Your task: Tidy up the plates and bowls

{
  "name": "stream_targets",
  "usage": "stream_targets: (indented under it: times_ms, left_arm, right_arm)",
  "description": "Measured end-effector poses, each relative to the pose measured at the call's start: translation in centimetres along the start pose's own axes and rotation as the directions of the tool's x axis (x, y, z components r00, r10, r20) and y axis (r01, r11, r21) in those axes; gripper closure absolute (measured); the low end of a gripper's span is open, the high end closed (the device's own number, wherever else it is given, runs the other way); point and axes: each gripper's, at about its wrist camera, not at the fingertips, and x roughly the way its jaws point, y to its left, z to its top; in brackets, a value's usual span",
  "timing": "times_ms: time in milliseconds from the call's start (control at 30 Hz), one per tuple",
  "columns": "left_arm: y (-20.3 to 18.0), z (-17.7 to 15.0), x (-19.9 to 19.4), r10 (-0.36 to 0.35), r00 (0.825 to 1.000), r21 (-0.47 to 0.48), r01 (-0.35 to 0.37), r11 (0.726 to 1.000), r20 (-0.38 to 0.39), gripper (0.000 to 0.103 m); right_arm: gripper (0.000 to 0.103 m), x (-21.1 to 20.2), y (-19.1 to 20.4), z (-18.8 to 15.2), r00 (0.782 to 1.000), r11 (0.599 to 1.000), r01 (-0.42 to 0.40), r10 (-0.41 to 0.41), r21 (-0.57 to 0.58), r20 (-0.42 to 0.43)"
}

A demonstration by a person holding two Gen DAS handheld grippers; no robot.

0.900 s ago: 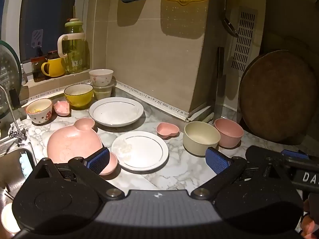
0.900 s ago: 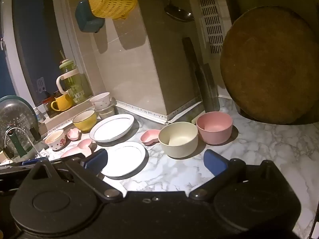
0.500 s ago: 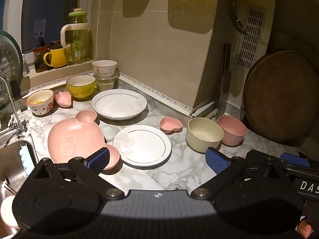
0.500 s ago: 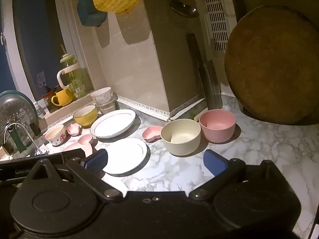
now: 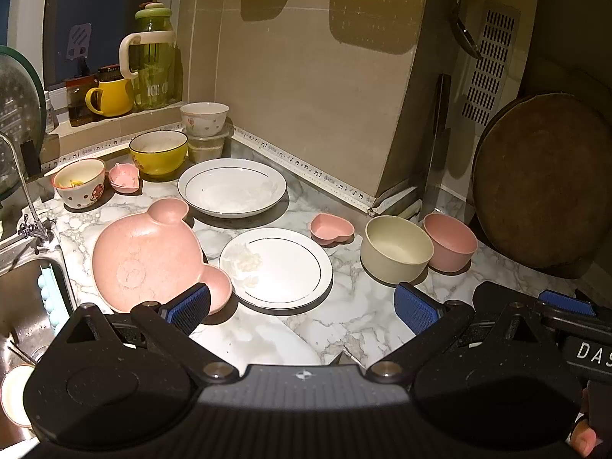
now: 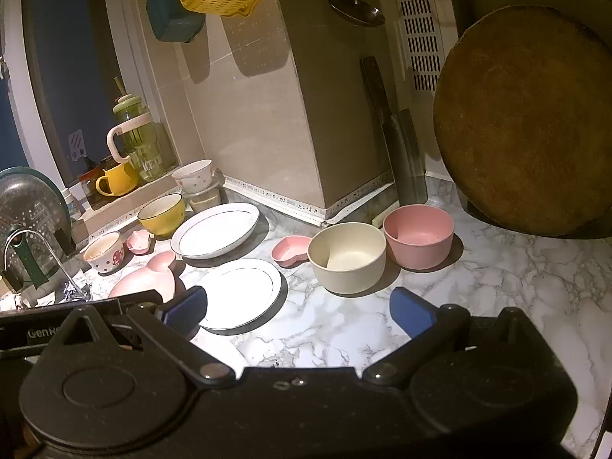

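Observation:
On the marble counter lie a pink bear-shaped plate (image 5: pixel 147 252), a flat white plate (image 5: pixel 276 266) with food bits, a deep white plate (image 5: pixel 231 186), a pink heart dish (image 5: pixel 331 227), a cream bowl (image 5: pixel 396 248) and a pink bowl (image 5: pixel 450 241). The right wrist view shows the cream bowl (image 6: pixel 347 256), pink bowl (image 6: pixel 418 235) and flat white plate (image 6: pixel 239 291). My left gripper (image 5: pixel 302 308) is open and empty above the counter's front, near the flat white plate. My right gripper (image 6: pixel 298 311) is open and empty, in front of the cream bowl.
A yellow bowl (image 5: pixel 158 152), a spotted bowl (image 5: pixel 78 183), a small pink dish (image 5: pixel 124 178) and a white bowl on a container (image 5: pixel 204 118) stand at the back left. A sink (image 5: pixel 23 306) is at left. A round wooden board (image 5: pixel 543 179) leans at right.
Both grippers have risen and drawn back a little, so the dishes sit lower in both views. Both stay open. No dish has moved.

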Motion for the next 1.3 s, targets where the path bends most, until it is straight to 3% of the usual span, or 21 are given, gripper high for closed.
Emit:
stream_targets:
  times_ms: [1300]
  left_arm:
    - [-0.50,0.19,0.15,0.000,1.000,-0.001,0.000,1.000,-0.012,0.000]
  right_arm:
    - [0.002,-0.04,-0.31,0.01,1.000,1.000,0.008,-0.008,0.007,-0.006]
